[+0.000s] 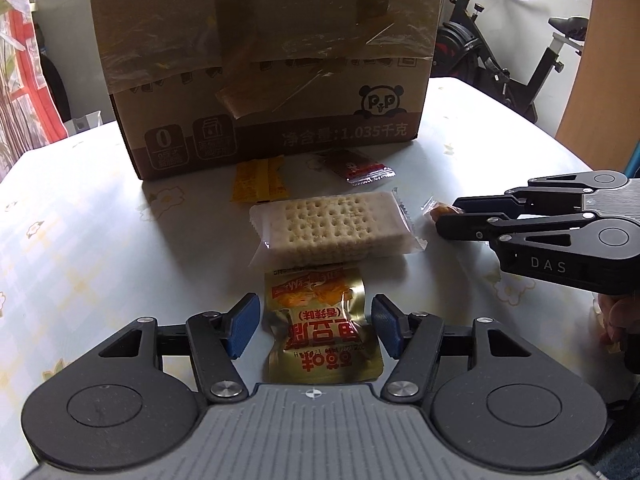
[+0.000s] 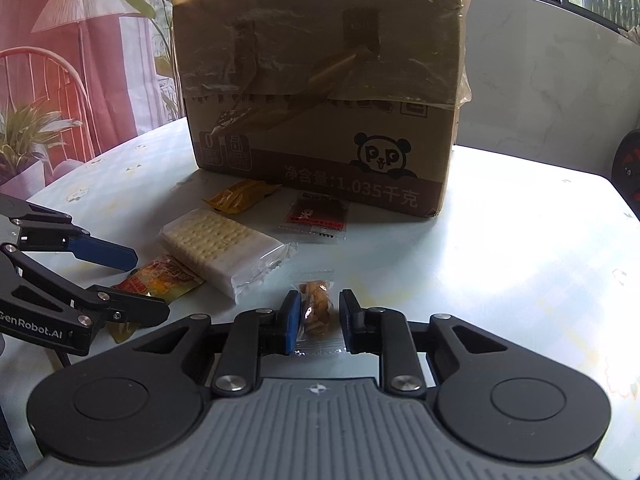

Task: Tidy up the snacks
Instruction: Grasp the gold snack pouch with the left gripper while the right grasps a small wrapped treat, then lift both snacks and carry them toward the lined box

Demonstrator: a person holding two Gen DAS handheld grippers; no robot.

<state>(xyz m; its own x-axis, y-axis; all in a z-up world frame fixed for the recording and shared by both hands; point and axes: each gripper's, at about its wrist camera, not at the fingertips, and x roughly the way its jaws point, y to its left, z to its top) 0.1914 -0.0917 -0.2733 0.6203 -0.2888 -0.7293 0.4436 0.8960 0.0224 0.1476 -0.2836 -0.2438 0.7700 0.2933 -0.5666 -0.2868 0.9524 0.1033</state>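
Observation:
My left gripper [image 1: 314, 326] is open, its blue pads on either side of a gold snack packet [image 1: 320, 332] lying on the table; neither pad touches it. My right gripper [image 2: 320, 320] is open around a small clear packet with a brown snack [image 2: 316, 308]; the pads stand close beside it. A cracker pack [image 1: 332, 224] lies in the middle, also in the right wrist view [image 2: 224, 252]. A yellow packet [image 1: 258, 180] and a red packet [image 1: 358, 168] lie in front of the cardboard box [image 1: 264, 60].
The table [image 1: 80, 240] has a pale flowered cloth. The tall taped cardboard box [image 2: 320, 92] stands at the back. An exercise bike [image 1: 516, 52] stands beyond the table on the right. A chair and plants [image 2: 36, 128] stand at the left.

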